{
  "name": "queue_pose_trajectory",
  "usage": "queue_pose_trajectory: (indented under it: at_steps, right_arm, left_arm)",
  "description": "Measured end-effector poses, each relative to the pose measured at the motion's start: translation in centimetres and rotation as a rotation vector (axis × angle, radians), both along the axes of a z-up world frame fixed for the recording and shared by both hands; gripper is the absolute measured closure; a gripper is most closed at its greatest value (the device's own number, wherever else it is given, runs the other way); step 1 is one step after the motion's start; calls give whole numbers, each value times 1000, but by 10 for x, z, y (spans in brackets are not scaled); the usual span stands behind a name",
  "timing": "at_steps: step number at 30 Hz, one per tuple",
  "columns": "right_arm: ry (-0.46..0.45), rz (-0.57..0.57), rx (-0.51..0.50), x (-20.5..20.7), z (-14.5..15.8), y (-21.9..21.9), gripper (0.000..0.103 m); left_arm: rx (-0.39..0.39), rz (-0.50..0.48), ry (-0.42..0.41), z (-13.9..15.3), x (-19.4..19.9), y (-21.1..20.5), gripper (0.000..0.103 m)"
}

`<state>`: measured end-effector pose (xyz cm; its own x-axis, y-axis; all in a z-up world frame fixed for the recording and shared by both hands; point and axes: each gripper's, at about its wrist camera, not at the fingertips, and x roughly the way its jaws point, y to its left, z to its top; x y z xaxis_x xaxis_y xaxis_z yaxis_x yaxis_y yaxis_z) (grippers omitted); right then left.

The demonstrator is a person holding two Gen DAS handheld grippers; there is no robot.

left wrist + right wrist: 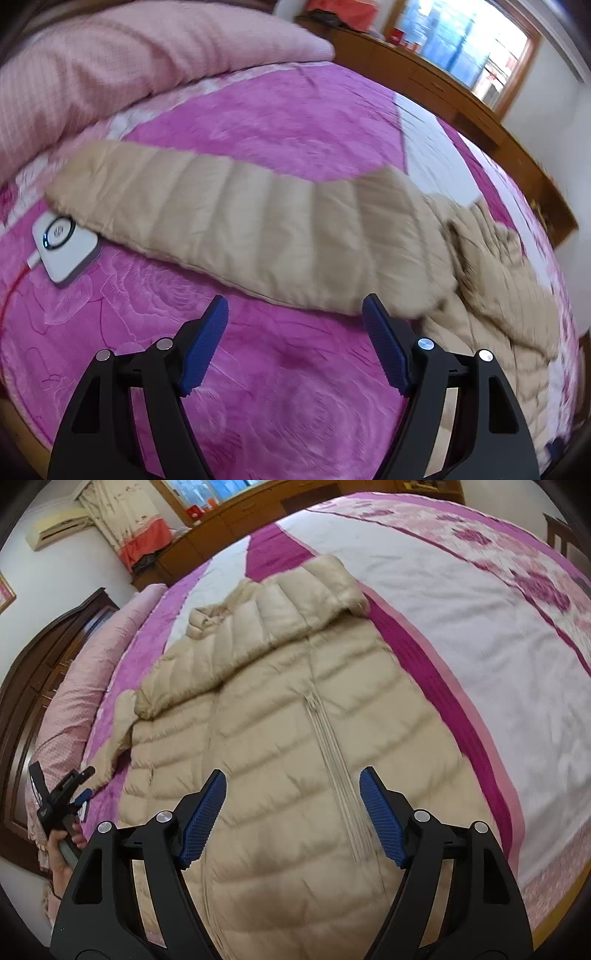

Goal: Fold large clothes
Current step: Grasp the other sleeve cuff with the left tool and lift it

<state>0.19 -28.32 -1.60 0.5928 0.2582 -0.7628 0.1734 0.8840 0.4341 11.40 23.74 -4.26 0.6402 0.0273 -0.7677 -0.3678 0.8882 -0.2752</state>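
Your beige puffer jacket [280,738] lies front up on the bed [461,635], zip closed and running down the middle, hood [317,587] toward the far edge, body spread over the pink blanket [258,110]. One sleeve [221,221] stretches flat toward the pillow side; its cuff end rests against, perhaps just over, a small white device [66,251] with a red cable [14,284]. Risk first: if you lift that sleeve to fold it in, the cuff may drag the device or snag the cable, so check contact there before pulling. The quilted shell looks slick and full of air, so a shallow pinch would likely slip, and a folded panel will probably spring back open unless pressed down. A deep bite near the sleeve could also catch the plush blanket along with the jacket. The other sleeve [166,686] lies bunched across the chest near the shoulder, so the fold may come out lopsided unless it is smoothed. Your left gripper [295,308] is spread wide, holding nothing, hovering over bare blanket just beside the sleeve's near edge; whether the right-hand pad touches the fabric, I cannot tell. Your right gripper [293,782] is equally wide, empty, poised above the lower front with the zip [332,746] between its blue pads [205,812]; contact is unclear.
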Motion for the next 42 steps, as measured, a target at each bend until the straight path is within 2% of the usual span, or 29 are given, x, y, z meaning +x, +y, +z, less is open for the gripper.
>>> queue_pose_trajectory:
  at_steps: [7, 10, 16, 18, 19, 20, 22, 23, 27, 33, 37, 42]
  right_arm:
    - [21, -29, -55, -15, -6, 1, 25]
    - [30, -23, -52, -15, -7, 4, 24]
    - [26, 2, -88, -10, -6, 14, 24]
    - [29, 1, -93, -9, -6, 15, 24]
    - [29, 1, -96, -9, -6, 16, 24]
    - [28, 1, -98, -9, -7, 16, 24]
    - [28, 3, -104, -8, -7, 17, 24]
    - [27, 3, -106, -8, -7, 17, 24]
    - [27, 9, -99, -5, -8, 16, 24]
    - [23, 7, -82, -2, -8, 7, 20]
    - [-3, 9, -79, -3, -3, 4, 17]
    - [-30, 26, -80, -5, 3, 2, 15]
  left_arm:
    - [-79, 105, 4, -25, 11, 36, 29]
    - [-146, 115, -8, -36, 15, 47, 29]
    - [-212, 151, -59, -43, 24, 65, 30]
    - [-216, 157, -57, -43, 26, 70, 43]
    - [-204, 168, -46, -44, 26, 72, 61]
    - [-209, 173, -45, -44, 25, 76, 74]
    - [-260, 173, -79, -42, 18, 83, 89]
    - [-261, 171, -90, -40, 15, 85, 90]
    - [-191, 150, -137, -18, 0, 81, 92]
    - [-103, 99, -246, 39, -16, 67, 92]
    - [-15, 35, -303, 83, -18, 39, 92]
    - [21, -38, -350, 119, -14, 4, 94]
